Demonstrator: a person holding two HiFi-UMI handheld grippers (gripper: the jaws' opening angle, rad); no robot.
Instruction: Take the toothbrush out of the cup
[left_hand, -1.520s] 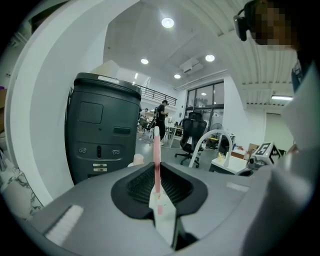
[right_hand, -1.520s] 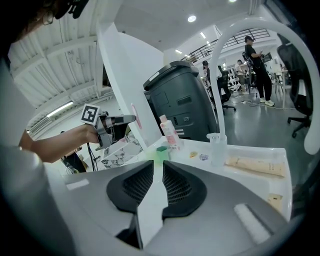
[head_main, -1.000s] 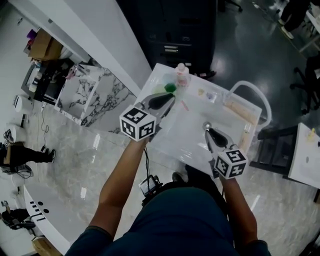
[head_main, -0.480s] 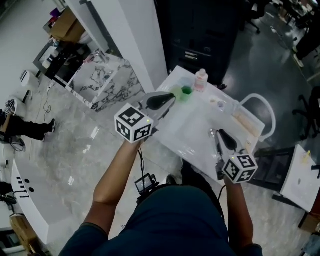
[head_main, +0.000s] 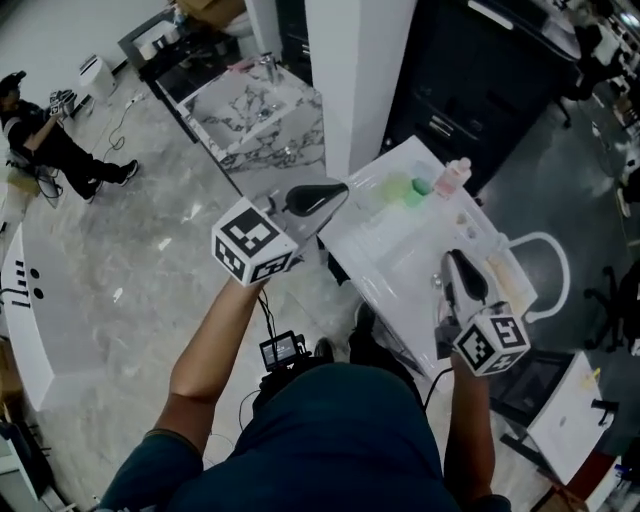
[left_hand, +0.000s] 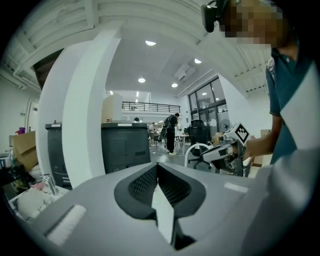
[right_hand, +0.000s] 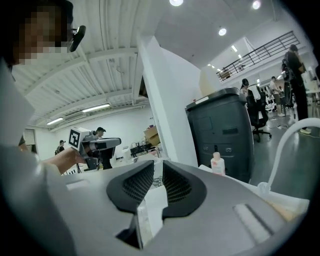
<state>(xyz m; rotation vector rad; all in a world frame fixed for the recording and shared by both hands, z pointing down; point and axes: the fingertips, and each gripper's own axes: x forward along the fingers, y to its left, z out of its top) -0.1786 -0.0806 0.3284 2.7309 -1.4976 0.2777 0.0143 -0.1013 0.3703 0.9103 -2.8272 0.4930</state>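
Observation:
Two green cups stand side by side at the far edge of the white table. I cannot make out a toothbrush in any view. My left gripper hovers at the table's left corner, short of the cups. Its jaws are shut with nothing between them, as the left gripper view shows. My right gripper hangs over the table's near right part. Its pads stand slightly apart and hold nothing, as the right gripper view shows. Both gripper cameras point level across the room, so neither shows the cups.
A pale bottle with a pink cap stands by the cups; it also shows beyond the right jaws. A white chair sits right of the table. A white column and a dark cabinet stand behind it.
The head view has swung, so the table sits further right. Both grippers have drawn back from the cups; the left one has gone from over the table to its left corner.

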